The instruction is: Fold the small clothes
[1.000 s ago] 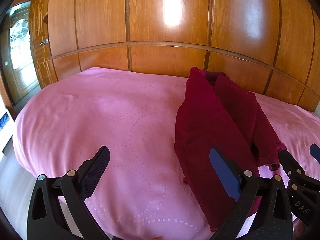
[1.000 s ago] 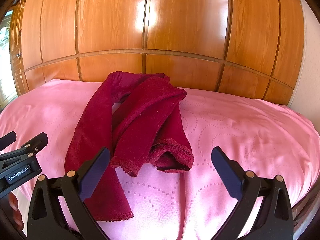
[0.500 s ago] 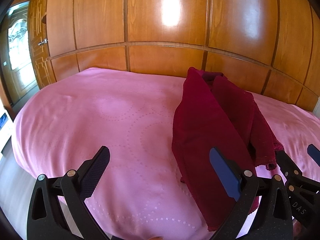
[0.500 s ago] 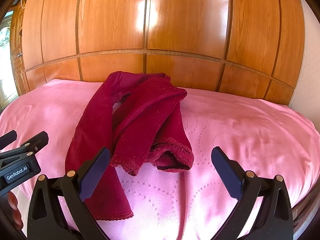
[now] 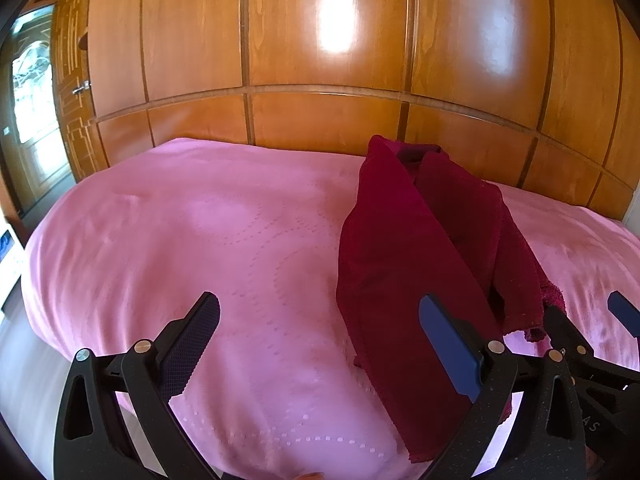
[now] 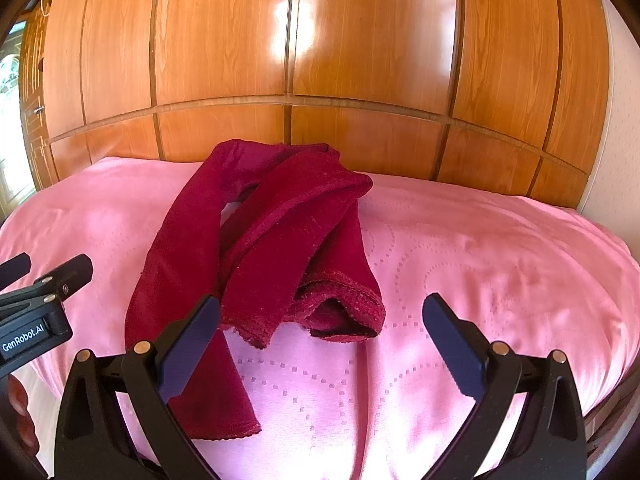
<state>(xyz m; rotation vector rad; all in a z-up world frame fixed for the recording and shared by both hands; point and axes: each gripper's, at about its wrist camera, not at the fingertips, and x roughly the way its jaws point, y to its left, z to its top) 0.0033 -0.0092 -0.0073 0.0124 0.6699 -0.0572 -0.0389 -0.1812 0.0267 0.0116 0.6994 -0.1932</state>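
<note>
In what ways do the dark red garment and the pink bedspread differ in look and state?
The dark red garment is deep maroon, the pink bedspread pale pink. The garment lies crumpled and overlapped; the bedspread lies spread smooth. The bedspread has dotted circle patterns; the garment is plain. Both are soft cloth.

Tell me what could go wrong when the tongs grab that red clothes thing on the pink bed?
The dark red garment lies twisted, one part draped over another, so the open right tongs might pinch two layers together and fold it lumpy. Its long strip reaches the near edge of the pink bedspread, so a tug could slide it off. The open left tongs hover close beside; both might bump.
</note>
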